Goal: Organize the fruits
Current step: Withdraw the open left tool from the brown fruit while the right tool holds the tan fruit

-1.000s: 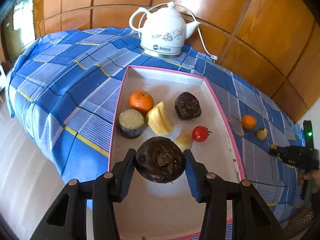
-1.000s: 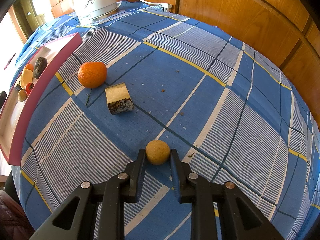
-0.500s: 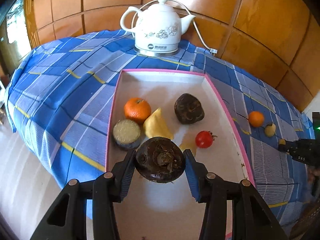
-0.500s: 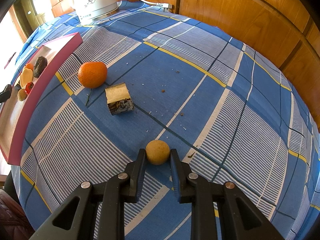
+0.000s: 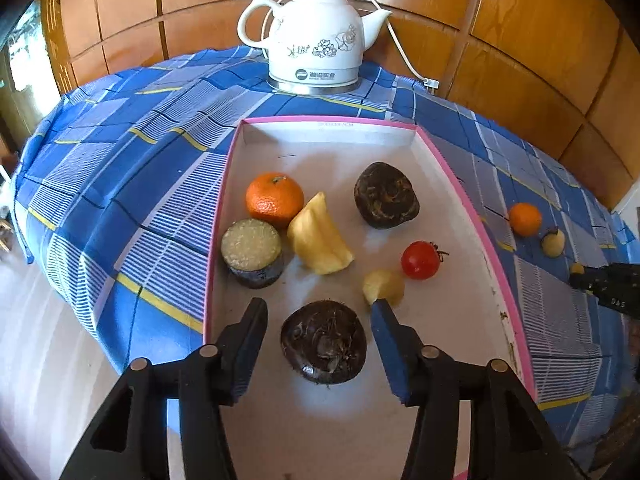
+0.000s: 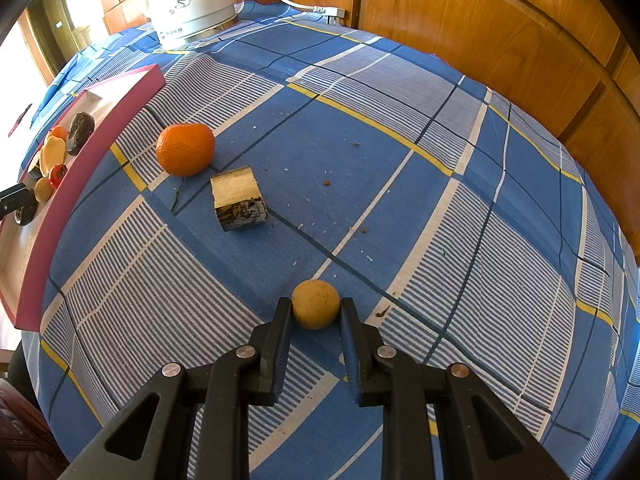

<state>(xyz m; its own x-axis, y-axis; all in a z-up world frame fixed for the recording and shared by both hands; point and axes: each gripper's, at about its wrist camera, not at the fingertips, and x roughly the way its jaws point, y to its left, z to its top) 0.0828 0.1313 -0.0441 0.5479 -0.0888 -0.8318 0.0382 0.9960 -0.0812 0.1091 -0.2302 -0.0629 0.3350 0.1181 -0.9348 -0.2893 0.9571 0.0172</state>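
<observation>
My left gripper (image 5: pixel 320 316) is open over the pink-rimmed tray (image 5: pixel 460 196). A dark brown water chestnut (image 5: pixel 323 347) lies on the tray floor between its fingers, free of both pads. The tray also holds an orange (image 5: pixel 274 199), a cut cane piece (image 5: pixel 252 252), a yellow starfruit slice (image 5: pixel 320 236), a second dark chestnut (image 5: pixel 385 200), a cherry tomato (image 5: pixel 420 260) and a small yellow fruit (image 5: pixel 385 288). My right gripper (image 6: pixel 315 311) is shut on a small round tan fruit (image 6: pixel 316 309) resting on the cloth.
An orange (image 6: pixel 185 154) and a cut cane block (image 6: pixel 238 197) lie on the blue checked tablecloth (image 6: pixel 440 220) beside the tray (image 6: pixel 64 204). A white electric kettle (image 5: pixel 316 48) with a cord stands behind the tray. Wooden panels back the table.
My left gripper has opened and let go of the dark chestnut, which now lies on the tray. The left view has moved closer over the tray. The right gripper has not moved.
</observation>
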